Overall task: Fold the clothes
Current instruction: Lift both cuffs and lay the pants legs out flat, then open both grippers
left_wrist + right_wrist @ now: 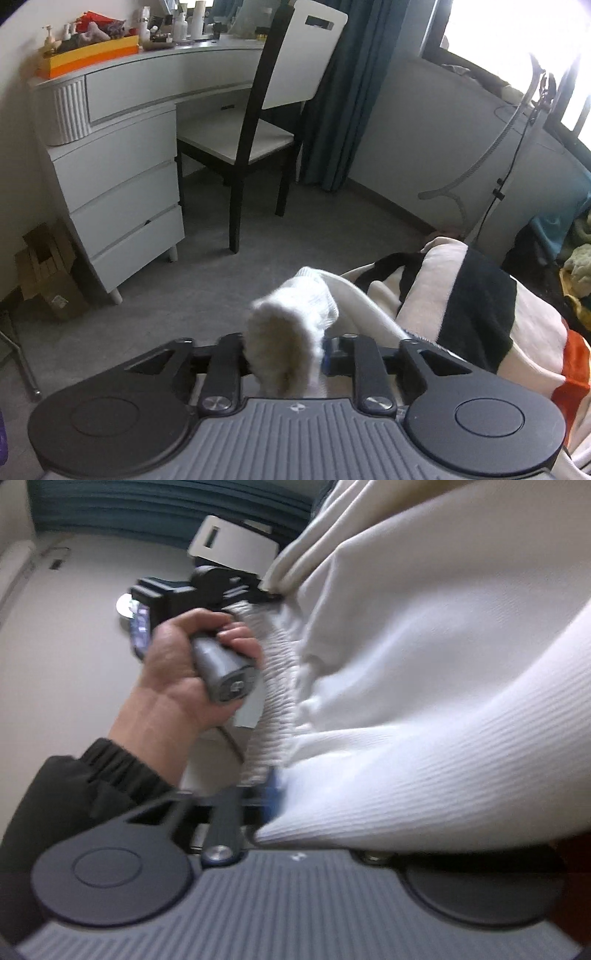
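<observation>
A white ribbed knit garment (295, 314) bunches up between the jaws of my left gripper (284, 350), which is shut on a thick fold of it; the fingertips are hidden by the cloth. In the right wrist view the same garment (424, 701) fills the right half of the frame, hanging stretched in the air with its ribbed hem (273, 686) running between both tools. My right gripper (273, 805) is shut on the hem's lower end. A hand (177, 672) in a black sleeve holds the left gripper (258, 594), clamped on the hem's upper end.
A white vanity desk (129, 155) with drawers and a black-and-white chair (258, 122) stand on grey carpet ahead. A cardboard box (44, 273) leans at the left. A cream, black and orange striped blanket (480, 302) lies at the right, and a blue curtain (351, 92) hangs behind.
</observation>
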A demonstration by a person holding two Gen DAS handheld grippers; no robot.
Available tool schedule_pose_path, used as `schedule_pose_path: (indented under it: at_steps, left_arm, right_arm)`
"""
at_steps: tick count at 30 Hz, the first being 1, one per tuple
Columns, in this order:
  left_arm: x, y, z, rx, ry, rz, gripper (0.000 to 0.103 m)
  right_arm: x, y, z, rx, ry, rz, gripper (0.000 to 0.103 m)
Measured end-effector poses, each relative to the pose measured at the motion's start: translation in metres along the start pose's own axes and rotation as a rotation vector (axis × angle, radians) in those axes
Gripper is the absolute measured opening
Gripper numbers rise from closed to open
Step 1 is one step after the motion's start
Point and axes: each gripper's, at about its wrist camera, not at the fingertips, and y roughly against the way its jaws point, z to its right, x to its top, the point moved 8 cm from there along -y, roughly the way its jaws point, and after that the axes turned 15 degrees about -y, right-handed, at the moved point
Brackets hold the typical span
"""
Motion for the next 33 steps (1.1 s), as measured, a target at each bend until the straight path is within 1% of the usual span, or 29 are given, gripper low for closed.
schedule_pose_path:
  at_steps: [1,2,3,5,8,11,12,14,19,22,25,28,31,33]
  left_arm:
    - [-0.004,0.007,-0.002,-0.008,-0.001,-0.014,0.057]
    - [-0.009,0.015,-0.004,-0.023,-0.001,-0.032,0.062]
    - [-0.014,0.027,-0.006,-0.025,0.0,-0.031,0.063]
    - [-0.022,0.056,-0.012,-0.016,0.004,-0.01,0.084]
    - [-0.036,0.103,-0.013,-0.035,-0.002,0.038,0.085]
    - [-0.054,0.151,-0.003,-0.065,-0.021,0.075,0.085]
    - [-0.061,0.168,0.002,-0.078,-0.033,0.097,0.085]
    - [-0.08,0.2,0.024,-0.108,-0.081,0.14,0.085]
    - [-0.131,0.284,0.084,-0.185,-0.213,0.247,0.086]
    - [-0.162,0.334,0.121,-0.23,-0.291,0.311,0.086]
    - [-0.194,0.385,0.157,-0.276,-0.37,0.375,0.086]
    - [-0.234,0.414,0.196,-0.36,-0.417,0.426,0.087]
    - [-0.274,0.433,0.231,-0.439,-0.438,0.451,0.087]
    - [-0.297,0.44,0.249,-0.464,-0.442,0.475,0.088]
  right_arm:
    - [-0.003,0.003,0.001,-0.021,0.003,0.001,0.079]
    - [-0.009,0.01,-0.001,-0.019,0.014,0.002,0.09]
    - [-0.015,0.017,-0.003,-0.017,0.032,0.009,0.089]
    - [-0.022,0.03,-0.014,-0.02,0.084,0.018,0.09]
    - [-0.032,0.051,-0.032,-0.043,0.179,0.039,0.089]
    - [-0.042,0.09,-0.038,-0.085,0.276,0.104,0.089]
    - [-0.045,0.109,-0.041,-0.103,0.32,0.143,0.089]
    - [-0.049,0.148,-0.041,-0.135,0.399,0.219,0.089]
    - [-0.051,0.253,-0.038,-0.21,0.568,0.485,0.089]
    - [-0.046,0.304,-0.032,-0.259,0.637,0.619,0.089]
    - [-0.039,0.358,-0.021,-0.307,0.678,0.745,0.089]
    - [-0.032,0.403,-0.005,-0.35,0.686,0.83,0.089]
    - [-0.023,0.432,0.015,-0.397,0.697,0.904,0.089]
    - [-0.016,0.448,0.029,-0.423,0.697,0.948,0.089]
